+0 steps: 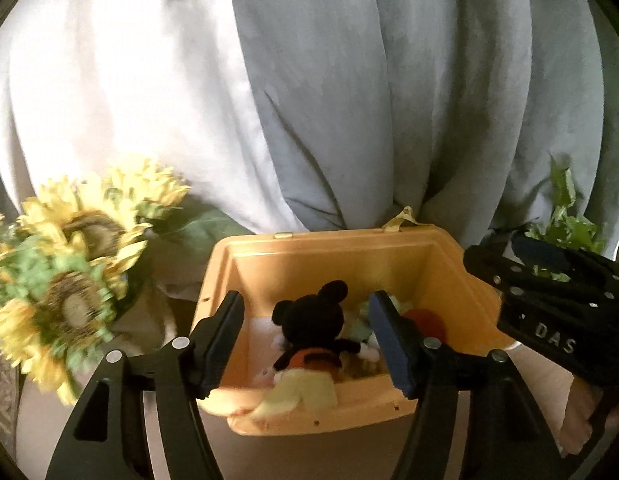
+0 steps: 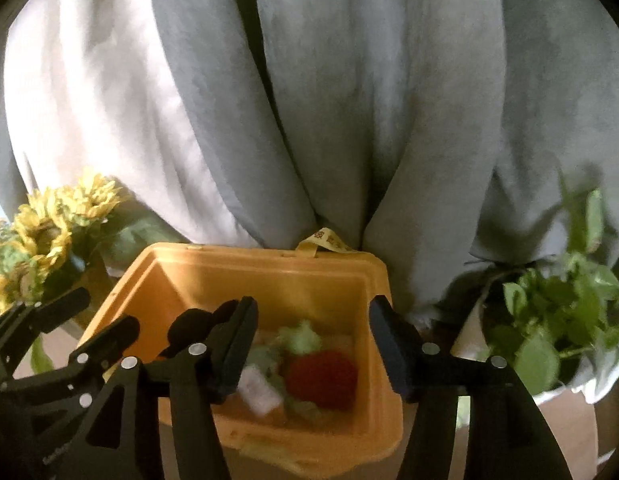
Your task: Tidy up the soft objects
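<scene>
An orange plastic bin (image 1: 441, 276) stands before a grey curtain; it also shows in the right wrist view (image 2: 269, 276). A black mouse plush (image 1: 309, 332) with orange top and yellow trousers lies over the bin's front rim, between the open jaws of my left gripper (image 1: 309, 344), which does not touch it. Inside are a red soft toy (image 2: 323, 378), a green plush (image 2: 301, 338) and a small white piece (image 2: 259, 394). My right gripper (image 2: 313, 350) is open and empty above the bin. The left gripper (image 2: 65, 352) shows at the right wrist view's left edge, the right gripper's body (image 1: 557, 312) at the left view's right.
Artificial sunflowers (image 1: 73, 276) stand left of the bin, also in the right wrist view (image 2: 45, 232). A green potted plant (image 2: 557, 320) stands to the right. The grey curtain (image 1: 349, 100) hangs close behind the bin.
</scene>
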`<state>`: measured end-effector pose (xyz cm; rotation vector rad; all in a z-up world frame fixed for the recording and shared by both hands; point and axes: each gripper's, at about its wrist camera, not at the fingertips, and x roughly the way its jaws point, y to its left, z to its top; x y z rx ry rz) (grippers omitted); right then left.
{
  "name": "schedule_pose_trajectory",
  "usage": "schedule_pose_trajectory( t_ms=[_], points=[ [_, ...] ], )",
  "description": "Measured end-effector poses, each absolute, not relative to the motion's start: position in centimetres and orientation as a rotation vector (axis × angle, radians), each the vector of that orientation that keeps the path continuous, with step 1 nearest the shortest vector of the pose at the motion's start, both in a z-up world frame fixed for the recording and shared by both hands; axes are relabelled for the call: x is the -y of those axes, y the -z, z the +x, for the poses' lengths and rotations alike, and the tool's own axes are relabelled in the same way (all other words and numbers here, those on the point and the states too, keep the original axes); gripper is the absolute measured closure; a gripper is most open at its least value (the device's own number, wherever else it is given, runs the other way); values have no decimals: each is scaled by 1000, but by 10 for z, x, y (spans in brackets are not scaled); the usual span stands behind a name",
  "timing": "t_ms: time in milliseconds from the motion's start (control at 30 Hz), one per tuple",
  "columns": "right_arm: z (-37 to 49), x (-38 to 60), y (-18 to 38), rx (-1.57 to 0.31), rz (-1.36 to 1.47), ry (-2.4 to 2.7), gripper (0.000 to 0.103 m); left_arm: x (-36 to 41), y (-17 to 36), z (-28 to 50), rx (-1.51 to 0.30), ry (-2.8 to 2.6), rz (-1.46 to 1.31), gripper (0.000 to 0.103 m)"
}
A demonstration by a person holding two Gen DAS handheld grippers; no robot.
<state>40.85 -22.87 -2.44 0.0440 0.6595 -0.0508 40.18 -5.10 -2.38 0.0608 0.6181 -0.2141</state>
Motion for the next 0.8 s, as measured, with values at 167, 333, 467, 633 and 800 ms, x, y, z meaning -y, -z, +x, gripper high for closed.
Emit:
schedule_pose_trajectory(
  t_ms=[167, 333, 467, 633, 800],
  points=[
    [369, 220, 10, -629, 45, 69, 37, 38, 10, 366, -583, 182, 59, 34],
    [325, 209, -7, -582, 36, 102, 36, 27, -3, 328, -544, 169, 62, 33],
    [292, 199, -17, -555, 35, 124, 35, 19, -11, 296, -514, 173, 71, 30],
    [249, 187, -26, -526, 33, 149, 32, 11, -22, 259, -480, 185, 90, 27],
    [206, 180, -32, -503, 47, 185, 31, 6, -31, 223, -457, 201, 96, 23]
  ],
)
